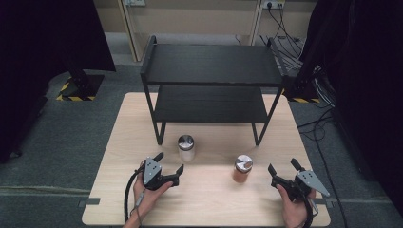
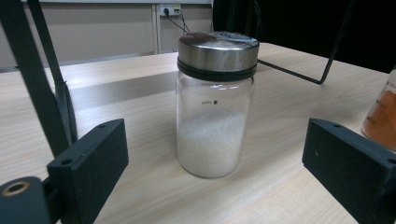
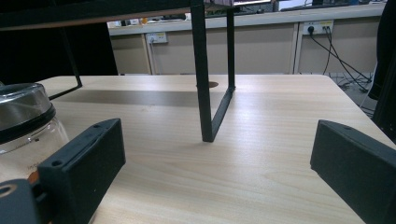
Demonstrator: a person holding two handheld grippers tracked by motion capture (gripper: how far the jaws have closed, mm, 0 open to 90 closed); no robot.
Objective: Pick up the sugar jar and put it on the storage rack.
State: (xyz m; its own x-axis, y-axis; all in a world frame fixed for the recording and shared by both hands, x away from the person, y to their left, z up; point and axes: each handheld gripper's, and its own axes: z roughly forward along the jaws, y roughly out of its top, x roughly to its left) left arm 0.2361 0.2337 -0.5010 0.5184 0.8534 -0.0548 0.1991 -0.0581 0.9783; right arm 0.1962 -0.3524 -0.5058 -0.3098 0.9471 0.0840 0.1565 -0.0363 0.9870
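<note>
A glass jar of white grains with a steel lid stands upright on the wooden table, just in front of the black shelf rack. My left gripper is open, its jaws spread wide a short way before that jar, not touching it. A second jar with orange-brown powder stands to the right. Right of this jar, my right gripper is open and holds nothing; the jar sits beyond its left jaw.
The two-tier rack stands at the table's far half; one of its front legs rises ahead of my right gripper. Grey carpet floor surrounds the table. Cables lie at the back right near a wall socket.
</note>
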